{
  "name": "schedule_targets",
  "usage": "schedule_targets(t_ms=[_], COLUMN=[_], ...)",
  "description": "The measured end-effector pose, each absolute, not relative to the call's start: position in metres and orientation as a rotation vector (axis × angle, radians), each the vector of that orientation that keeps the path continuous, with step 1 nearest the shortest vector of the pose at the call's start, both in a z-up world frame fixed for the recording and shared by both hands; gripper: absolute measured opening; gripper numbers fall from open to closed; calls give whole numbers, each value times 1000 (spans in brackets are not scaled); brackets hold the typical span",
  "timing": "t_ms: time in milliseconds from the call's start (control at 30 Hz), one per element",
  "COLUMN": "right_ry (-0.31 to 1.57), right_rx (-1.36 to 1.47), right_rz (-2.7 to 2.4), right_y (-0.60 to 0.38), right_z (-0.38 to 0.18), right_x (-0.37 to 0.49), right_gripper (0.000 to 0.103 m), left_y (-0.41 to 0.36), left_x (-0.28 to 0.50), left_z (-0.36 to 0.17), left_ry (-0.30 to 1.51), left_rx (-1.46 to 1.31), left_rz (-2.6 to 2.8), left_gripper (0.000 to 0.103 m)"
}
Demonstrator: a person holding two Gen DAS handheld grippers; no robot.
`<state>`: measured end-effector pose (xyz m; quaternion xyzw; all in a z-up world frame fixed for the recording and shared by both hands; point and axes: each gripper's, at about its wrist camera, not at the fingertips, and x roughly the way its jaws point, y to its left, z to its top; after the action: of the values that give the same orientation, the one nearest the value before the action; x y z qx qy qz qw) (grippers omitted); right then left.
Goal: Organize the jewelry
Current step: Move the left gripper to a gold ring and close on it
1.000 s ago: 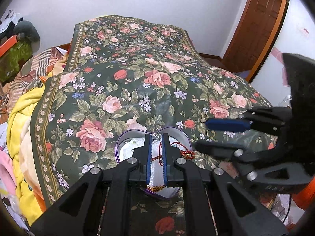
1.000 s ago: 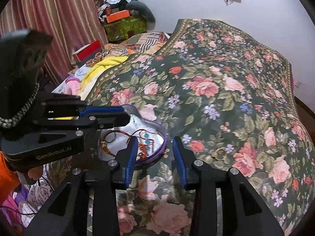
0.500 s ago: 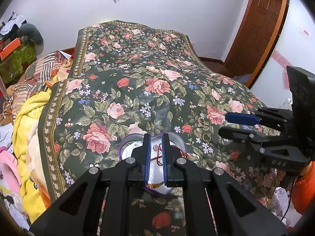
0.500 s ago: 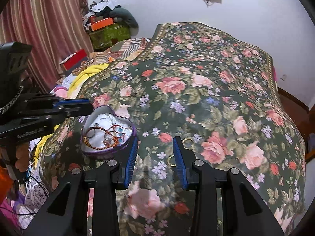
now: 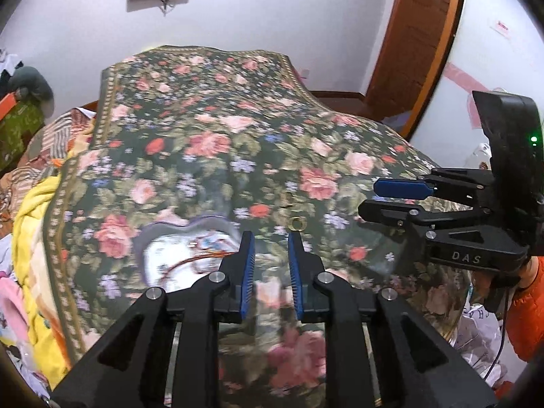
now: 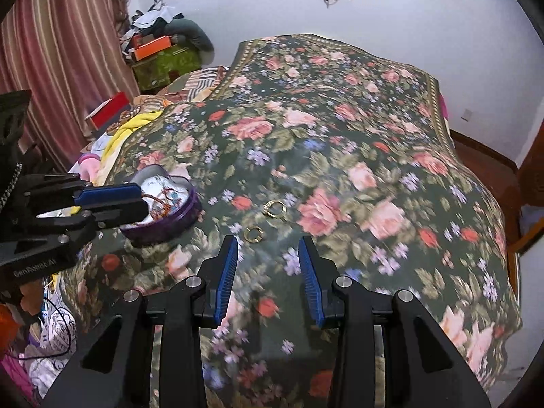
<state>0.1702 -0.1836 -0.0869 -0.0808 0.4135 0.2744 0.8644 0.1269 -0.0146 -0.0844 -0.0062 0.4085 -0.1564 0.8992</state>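
A purple heart-shaped jewelry box lies open on the floral bedspread, with red thread bracelets and beads inside; it also shows in the right wrist view. Two gold rings lie on the spread right of it: one nearer, one farther. The left wrist view shows one ring just beyond my left gripper. My left gripper is open and empty, above the spread right of the box. My right gripper is open and empty, just short of the nearer ring.
A yellow blanket and heaped clothes lie along the bed's left side. Boxes and bags stack by the striped curtain. A wooden door stands at the far right. White printed bags lie by the bed's near edge.
My left gripper let go of the red bracelet into the box, opened, and lifted up and to the right. My right gripper pulled back and rose; both rings have come into its view.
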Motion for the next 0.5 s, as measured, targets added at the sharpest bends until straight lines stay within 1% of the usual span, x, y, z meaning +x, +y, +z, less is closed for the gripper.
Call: schedule_targets(t_ms=[300, 333, 400, 433, 500], right_ry=[869, 872, 876, 877, 880], right_rx=[-136, -131, -126, -122, -114], right_rz=[567, 569, 572, 574, 577], right_y=[-206, -208, -209, -211, -213], right_z=[-91, -93, -95, -97, -99], right_x=[179, 181, 183, 184, 188], right_gripper=[34, 34, 34, 34, 34], left_y=[-62, -65, -71, -73, -74], left_x=[159, 163, 172, 177, 184], left_z=[-112, -116, -125, -130, -138], left_ry=[924, 935, 953, 960, 978], left_rx=[17, 25, 45, 52, 55], left_rz=[-381, -377, -359, -348, -343], left_gripper=[19, 21, 33, 35, 35])
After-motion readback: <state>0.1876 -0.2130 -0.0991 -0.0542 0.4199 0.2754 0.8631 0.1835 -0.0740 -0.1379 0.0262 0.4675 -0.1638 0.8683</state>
